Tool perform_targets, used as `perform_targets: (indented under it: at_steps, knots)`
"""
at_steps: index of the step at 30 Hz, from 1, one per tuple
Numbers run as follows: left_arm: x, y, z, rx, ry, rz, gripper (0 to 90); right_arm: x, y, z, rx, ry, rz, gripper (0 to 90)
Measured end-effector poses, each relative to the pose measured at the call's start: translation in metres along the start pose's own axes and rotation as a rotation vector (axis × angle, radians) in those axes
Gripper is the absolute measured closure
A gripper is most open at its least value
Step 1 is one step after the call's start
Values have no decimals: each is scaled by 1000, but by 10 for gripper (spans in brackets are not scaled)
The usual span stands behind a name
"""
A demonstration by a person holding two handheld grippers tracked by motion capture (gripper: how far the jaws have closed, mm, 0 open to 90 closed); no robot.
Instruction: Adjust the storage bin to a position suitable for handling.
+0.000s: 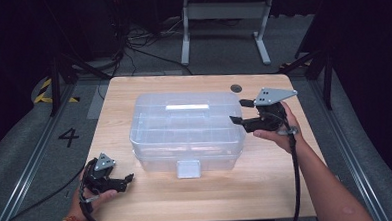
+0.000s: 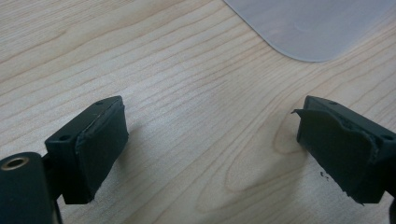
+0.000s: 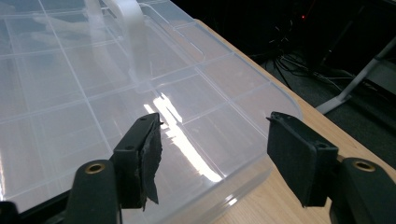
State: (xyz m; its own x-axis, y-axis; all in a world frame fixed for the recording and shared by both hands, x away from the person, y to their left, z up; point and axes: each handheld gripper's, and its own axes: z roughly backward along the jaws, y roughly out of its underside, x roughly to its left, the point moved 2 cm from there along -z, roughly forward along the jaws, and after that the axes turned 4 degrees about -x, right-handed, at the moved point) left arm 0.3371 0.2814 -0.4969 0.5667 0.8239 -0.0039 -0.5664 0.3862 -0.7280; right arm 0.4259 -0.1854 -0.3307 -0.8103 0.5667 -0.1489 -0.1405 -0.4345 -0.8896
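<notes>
On the table [image 1: 138,203], the clear box [image 1: 187,128] lies lengthwise left-to-right, latch [image 1: 188,169] nearest the person.

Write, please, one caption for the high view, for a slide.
Clear plastic organizer box on a wooden table, with open left gripper and right gripper at its sides.

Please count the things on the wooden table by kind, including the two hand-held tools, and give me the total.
Clear plastic compartment box with a handle and front latch: 1
Black hand-held claws: 2 (left claw, right claw), both open
Total: 3
</notes>
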Motion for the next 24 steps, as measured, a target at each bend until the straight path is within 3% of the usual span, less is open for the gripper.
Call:
perform_targets:
  at_steps: [16,24]
  knots:
    - [0,0,0,1,1,4,92,2,-12,-18,11,-15,18,355]
    - [0,0,0,-1,0,2,92,6,-20,-28,15,-44,18,354]
